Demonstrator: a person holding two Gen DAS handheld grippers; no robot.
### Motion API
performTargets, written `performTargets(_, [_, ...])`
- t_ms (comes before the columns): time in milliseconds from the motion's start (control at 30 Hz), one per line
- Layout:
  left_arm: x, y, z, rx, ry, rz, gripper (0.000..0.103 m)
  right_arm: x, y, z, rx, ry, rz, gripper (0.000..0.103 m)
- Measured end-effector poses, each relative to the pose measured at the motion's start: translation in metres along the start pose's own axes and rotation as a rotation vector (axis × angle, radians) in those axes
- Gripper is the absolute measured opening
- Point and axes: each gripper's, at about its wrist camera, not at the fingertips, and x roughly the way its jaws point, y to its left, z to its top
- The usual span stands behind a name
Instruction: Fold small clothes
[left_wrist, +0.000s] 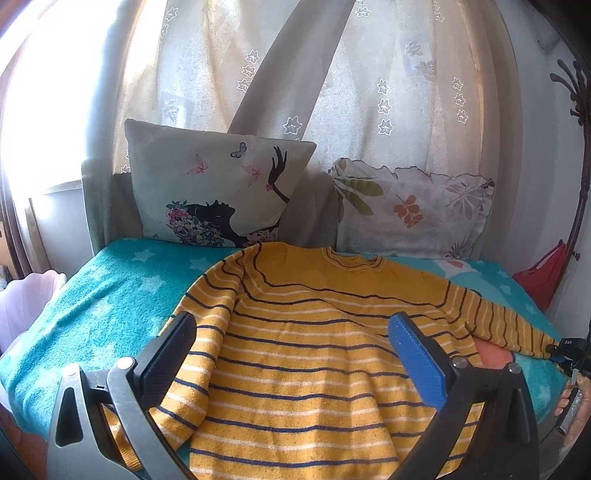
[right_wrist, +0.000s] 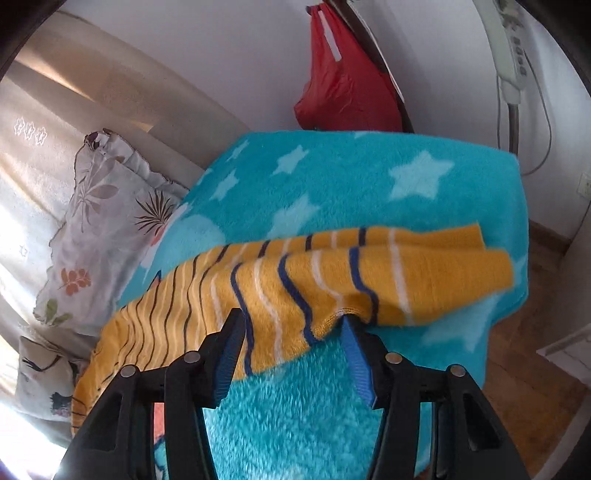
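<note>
Yellow striped sweater lies flat on the bed – no fold yet (left sleeve tucked in). Left tongs hang apart above it; right tongs straddle the right sleeve cuff near the bed's edge, not clamped

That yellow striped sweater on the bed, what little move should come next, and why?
Probably the right gripper should close on the sleeve edge lying between its fingers, which do not look clamped yet. The sweater lies flat on the blue blanket with that sleeve stretched out sideways, so it likely needs folding in over the body. The left gripper hovers open.
</note>
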Motion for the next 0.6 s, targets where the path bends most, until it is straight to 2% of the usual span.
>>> performTargets(33, [0.0, 0.004, 0.003, -0.009, -0.001, 0.0, 0.103, 0.003, 0.006, 0.004, -0.04, 0.007, -0.027, 0.006])
performTargets(133, [-0.004, 0.018, 0.017, -0.062, -0.018, -0.019, 0.103, -0.004, 0.009, 0.015, -0.047, -0.012, -0.01, 0.006])
performTargets(300, [-0.023, 0.038, 0.048, -0.161, -0.061, -0.111, 0.103, -0.042, 0.031, 0.06, -0.081, -0.119, 0.036, 0.005])
performTargets(367, [-0.034, 0.041, 0.061, -0.178, -0.081, -0.144, 0.103, -0.059, 0.047, 0.079, -0.116, -0.176, 0.029, 0.004])
performTargets(433, [-0.049, 0.044, 0.071, -0.188, -0.114, -0.171, 0.103, -0.072, 0.068, 0.095, -0.147, -0.216, 0.043, 0.004])
performTargets(500, [-0.063, 0.048, 0.077, -0.194, -0.148, -0.174, 0.103, -0.08, 0.105, 0.103, -0.218, -0.242, 0.061, 0.004])
performTargets(600, [-0.076, 0.057, 0.076, -0.2, -0.177, -0.149, 0.103, -0.081, 0.166, 0.093, -0.347, -0.226, 0.128, 0.004])
